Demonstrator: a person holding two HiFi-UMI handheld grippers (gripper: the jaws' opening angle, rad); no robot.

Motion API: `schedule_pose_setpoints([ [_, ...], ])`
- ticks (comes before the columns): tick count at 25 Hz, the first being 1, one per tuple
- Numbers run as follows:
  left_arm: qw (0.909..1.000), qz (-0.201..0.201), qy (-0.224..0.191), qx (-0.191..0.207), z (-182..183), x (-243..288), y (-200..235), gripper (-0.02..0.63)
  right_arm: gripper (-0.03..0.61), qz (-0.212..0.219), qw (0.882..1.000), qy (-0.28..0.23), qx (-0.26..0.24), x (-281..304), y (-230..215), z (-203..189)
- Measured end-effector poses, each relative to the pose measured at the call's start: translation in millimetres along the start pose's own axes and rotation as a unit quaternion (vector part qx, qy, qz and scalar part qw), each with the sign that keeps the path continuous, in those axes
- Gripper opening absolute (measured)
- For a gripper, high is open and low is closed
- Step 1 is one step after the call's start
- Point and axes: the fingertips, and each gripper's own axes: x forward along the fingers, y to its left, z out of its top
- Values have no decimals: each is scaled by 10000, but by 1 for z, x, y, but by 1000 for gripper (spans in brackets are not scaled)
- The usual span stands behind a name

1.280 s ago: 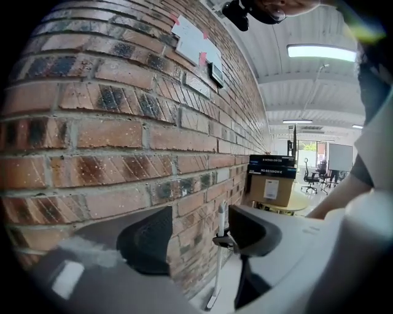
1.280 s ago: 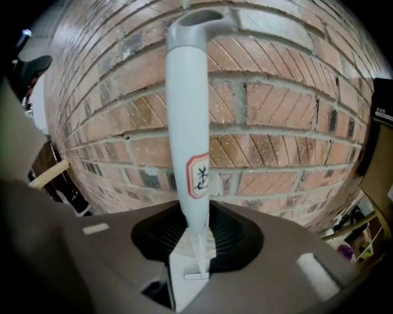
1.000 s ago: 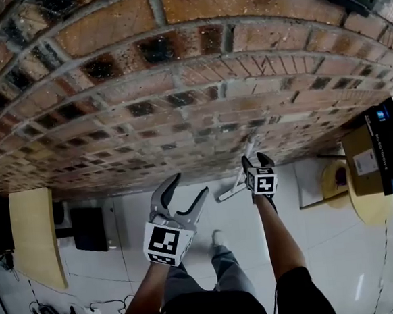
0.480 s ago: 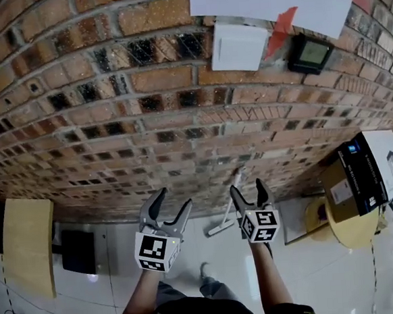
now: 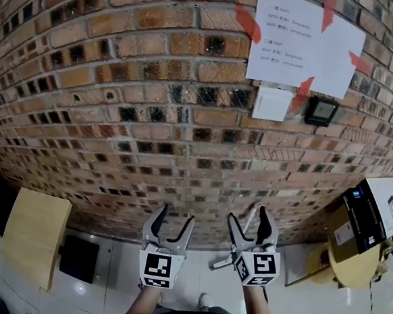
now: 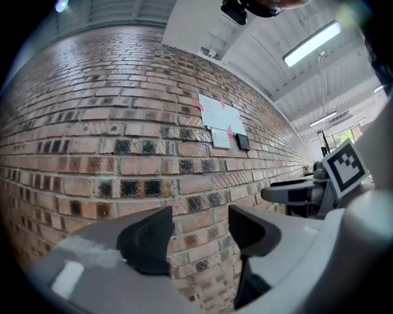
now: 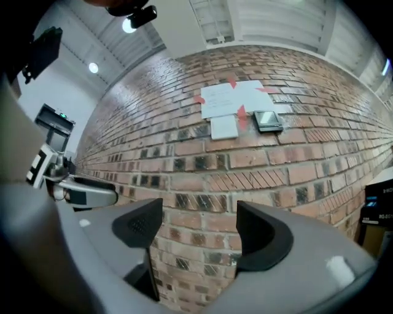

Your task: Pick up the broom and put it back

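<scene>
Down by the red brick wall (image 5: pixel 146 123), the pale long-handled broom (image 5: pixel 222 260) leans just past my right tool (image 5: pixel 248 216), jaws just opened, empty; left tool (image 5: pixel 175 215) released too. A stray bump could slide it over.

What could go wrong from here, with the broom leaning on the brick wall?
1. The broom only leans on the brick wall over glossy floor tiles; it may slide down.
2. The right gripper, its fingers just opened and empty, seems close to the broom in the head view and might knock it over.
</scene>
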Motion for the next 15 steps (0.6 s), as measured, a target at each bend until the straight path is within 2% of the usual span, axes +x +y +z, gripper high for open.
schedule_pose_setpoints([
  [3, 9997, 232, 84, -57, -6, -19, 0, 287, 371, 410, 9991, -86, -110, -2, 21, 10],
  [6, 9988, 396, 217, -170, -12, -38, -1, 287, 371, 750, 9971, 34, -140, -5, 35, 2],
  [10, 9963, 781, 340, -143, -13, -71, 8, 287, 362, 1124, 9936, 109, 94, -11, 48, -1],
  [12, 9957, 831, 390, -133, -13, -94, 9, 287, 360, 1151, 9930, 96, 239, -28, 59, 7],
  [15, 9972, 666, 334, -92, -6, -123, 7, 285, 360, 848, 9961, -34, 233, -61, 71, 20],
])
